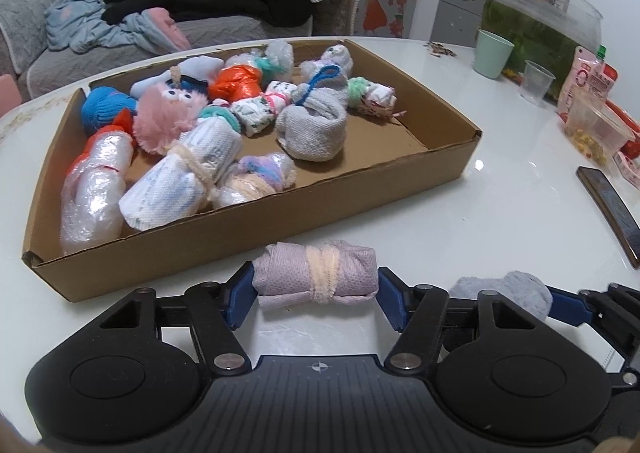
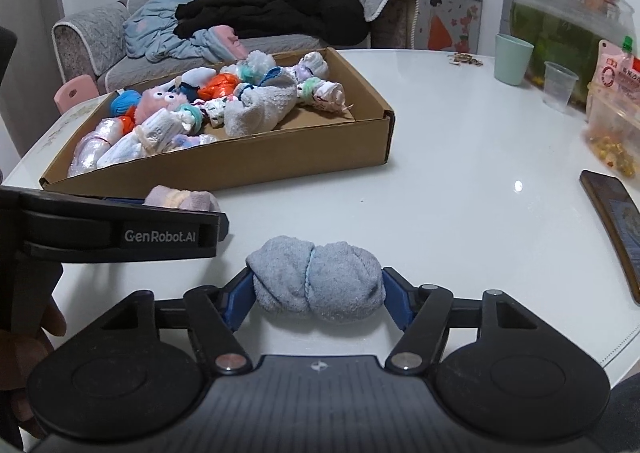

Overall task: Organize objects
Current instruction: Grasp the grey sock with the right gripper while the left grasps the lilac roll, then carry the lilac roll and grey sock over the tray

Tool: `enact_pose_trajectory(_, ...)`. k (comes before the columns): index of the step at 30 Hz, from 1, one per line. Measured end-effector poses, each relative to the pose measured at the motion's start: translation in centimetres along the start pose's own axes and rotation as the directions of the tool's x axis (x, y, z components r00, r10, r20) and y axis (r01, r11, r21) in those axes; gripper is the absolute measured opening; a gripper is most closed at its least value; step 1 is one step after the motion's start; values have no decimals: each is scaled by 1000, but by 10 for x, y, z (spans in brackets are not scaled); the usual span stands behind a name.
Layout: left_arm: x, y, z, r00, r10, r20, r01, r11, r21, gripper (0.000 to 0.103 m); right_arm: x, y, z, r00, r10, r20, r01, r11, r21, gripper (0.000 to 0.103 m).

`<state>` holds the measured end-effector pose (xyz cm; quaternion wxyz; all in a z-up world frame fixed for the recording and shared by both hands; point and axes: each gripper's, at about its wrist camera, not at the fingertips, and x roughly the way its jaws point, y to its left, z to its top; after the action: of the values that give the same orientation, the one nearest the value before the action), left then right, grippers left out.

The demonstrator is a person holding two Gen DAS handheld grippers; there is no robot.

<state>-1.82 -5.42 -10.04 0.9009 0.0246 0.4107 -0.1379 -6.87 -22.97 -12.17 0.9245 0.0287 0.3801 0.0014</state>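
Note:
On the white table (image 1: pixel 480 189), my left gripper (image 1: pixel 316 299) is shut on a lilac cloth roll (image 1: pixel 316 273) tied with a pale yellow band, its blue pads pressing both ends. The roll lies just in front of the cardboard box (image 1: pixel 256 229), which holds several wrapped and tied bundles. To the right, my right gripper (image 2: pixel 318 301) is shut on a grey-blue towel bundle (image 2: pixel 320 277) cinched at its middle, and the bundle rests on the table. The right wrist view also shows the lilac roll (image 2: pixel 180 199) at the left, before the box (image 2: pixel 240 165).
A dark phone (image 1: pixel 608 209) lies at the table's right edge. Behind it are a snack tub (image 1: pixel 596 133), a clear cup (image 1: pixel 536 81), a green cup (image 1: pixel 492 53) and a glass fishbowl (image 1: pixel 544 9). A sofa (image 1: pixel 160 5) piled with clothes stands beyond the table.

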Motion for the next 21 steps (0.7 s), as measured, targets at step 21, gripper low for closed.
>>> enact_pose_trajectory(21,-23,-3,4,998,-35,-55,42,991,131,67,-23,-40,22,997,66,29,-66,998,4,58)
